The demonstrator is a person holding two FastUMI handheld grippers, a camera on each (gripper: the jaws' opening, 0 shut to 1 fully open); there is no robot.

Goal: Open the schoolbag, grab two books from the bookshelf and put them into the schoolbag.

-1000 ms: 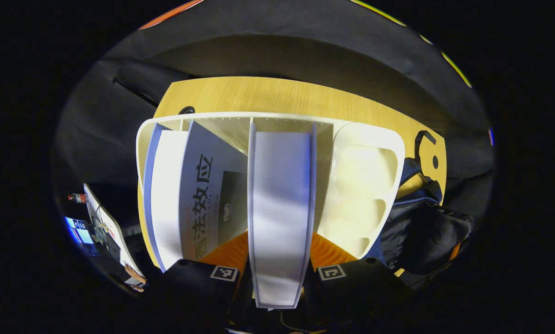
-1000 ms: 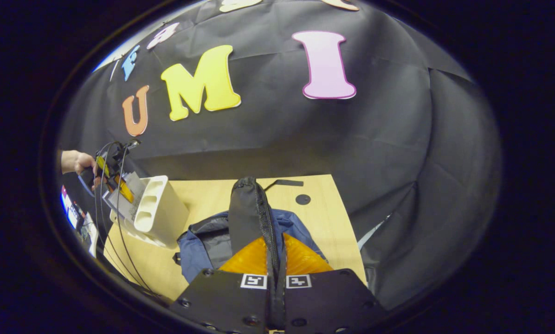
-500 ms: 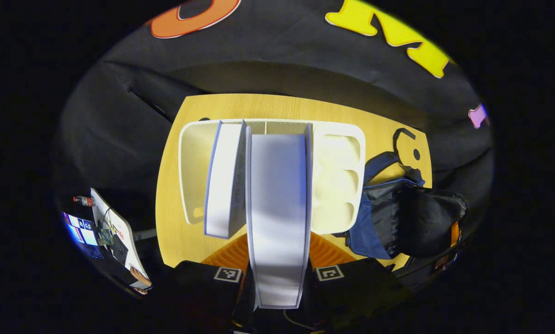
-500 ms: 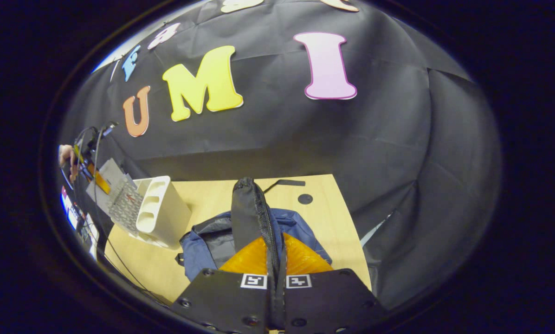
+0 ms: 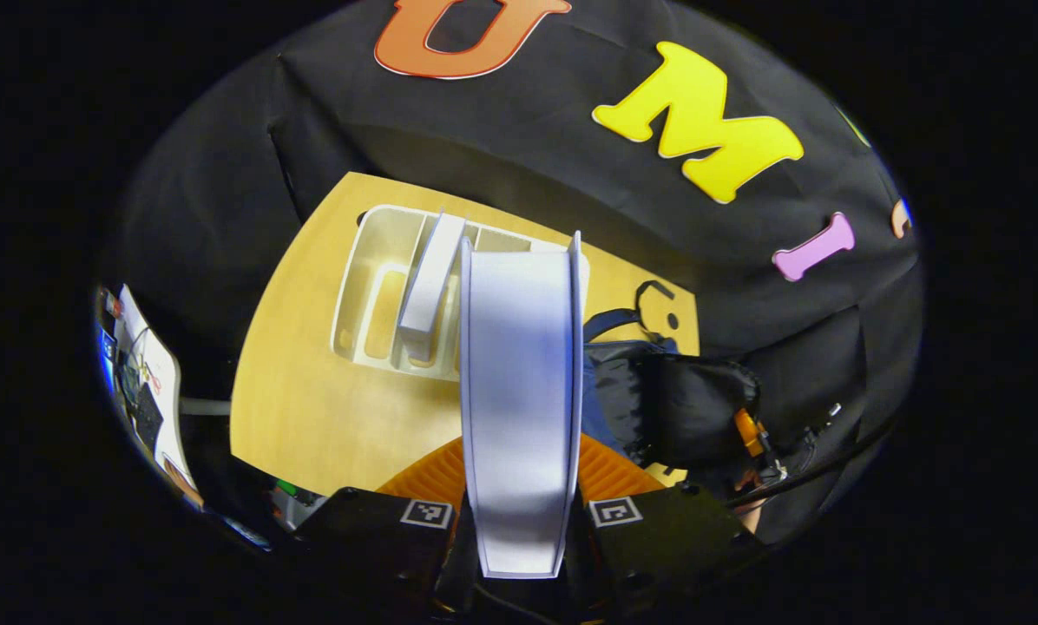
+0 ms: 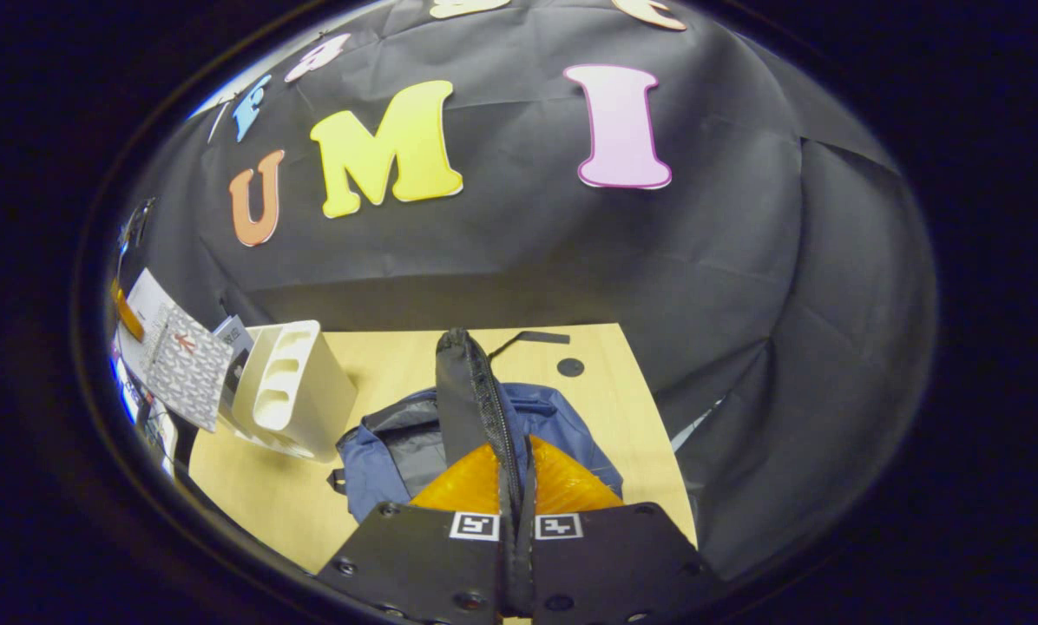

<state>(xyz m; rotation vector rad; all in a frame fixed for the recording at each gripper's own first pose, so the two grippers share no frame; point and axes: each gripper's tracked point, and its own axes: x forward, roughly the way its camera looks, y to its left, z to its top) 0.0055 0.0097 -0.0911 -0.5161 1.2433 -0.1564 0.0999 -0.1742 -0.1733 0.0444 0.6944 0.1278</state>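
In the left gripper view, the left gripper (image 5: 519,486) is holding a book (image 5: 519,391) between its two fingers, both fingers pressing on its sides. The book is standing on its edge in the middle of the frame, with its white pages facing the camera, and it is lifted clear above the wooden table (image 5: 311,417). Behind it, in the upper left part of the table, the white bookshelf (image 5: 371,295) is standing, and a second book (image 5: 432,278) is leaning inside one of its compartments. To the right of the held book, the schoolbag (image 5: 675,399) is lying on the table, dark blue and black, with its opening held up.

In the right gripper view, the right gripper (image 6: 517,486) is closed tightly on the black zipper flap (image 6: 471,391) of the schoolbag (image 6: 397,443), holding this flap upright in the lower middle of the frame. The blue body of the bag is resting on the table (image 6: 606,408) just under the gripper. At the left of this frame, the bookshelf (image 6: 289,391) is standing near the bag, and the held book (image 6: 185,373) is hanging in the air at the far left edge, beside the shelf, with its patterned grey cover visible.
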